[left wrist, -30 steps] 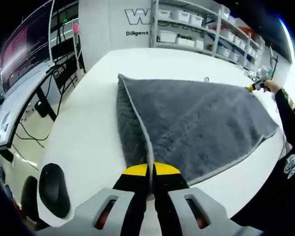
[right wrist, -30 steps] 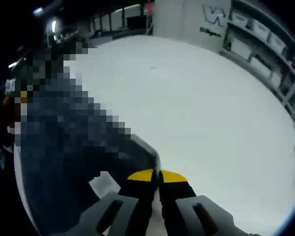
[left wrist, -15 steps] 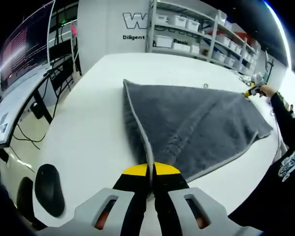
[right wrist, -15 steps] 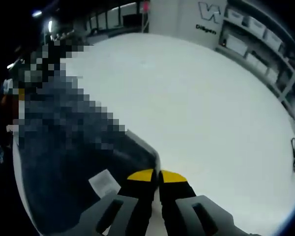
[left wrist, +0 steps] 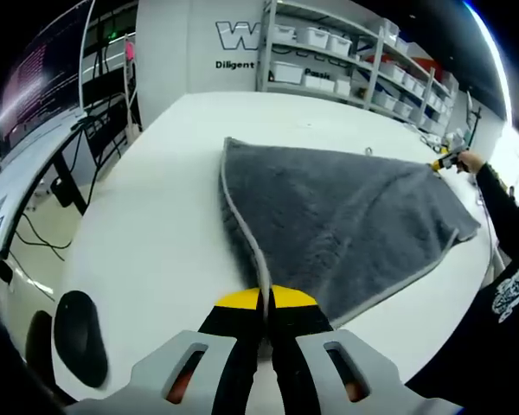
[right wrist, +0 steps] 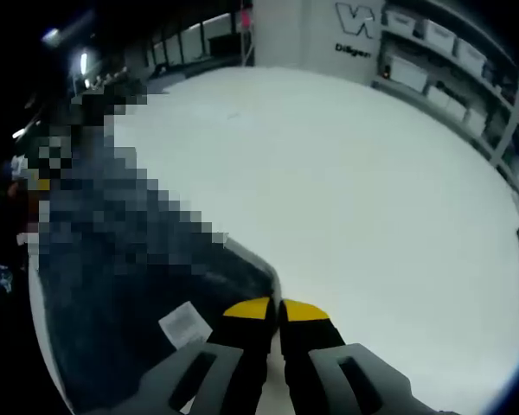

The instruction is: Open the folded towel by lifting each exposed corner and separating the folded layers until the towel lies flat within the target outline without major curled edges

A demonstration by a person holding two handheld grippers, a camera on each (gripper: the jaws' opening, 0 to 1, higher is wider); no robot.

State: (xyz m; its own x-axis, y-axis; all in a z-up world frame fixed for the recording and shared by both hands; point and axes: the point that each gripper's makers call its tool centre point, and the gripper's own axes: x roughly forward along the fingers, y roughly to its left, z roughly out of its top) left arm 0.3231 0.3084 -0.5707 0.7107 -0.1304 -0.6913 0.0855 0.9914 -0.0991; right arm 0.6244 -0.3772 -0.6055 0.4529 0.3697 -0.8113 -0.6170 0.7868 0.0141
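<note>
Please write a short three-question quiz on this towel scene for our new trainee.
1. True or false: the left claw is shut on a corner of the grey towel.
2. What does the towel lie on: A a white table, B a wooden floor, C a metal tray?
3. Fill in: near the right claw a white ___ is sewn to the towel.

Key: 1 true; 2 A; 3 label.

Your grey terry towel with pale piped edging lies spread across the white surface, one corner lifted.
</note>
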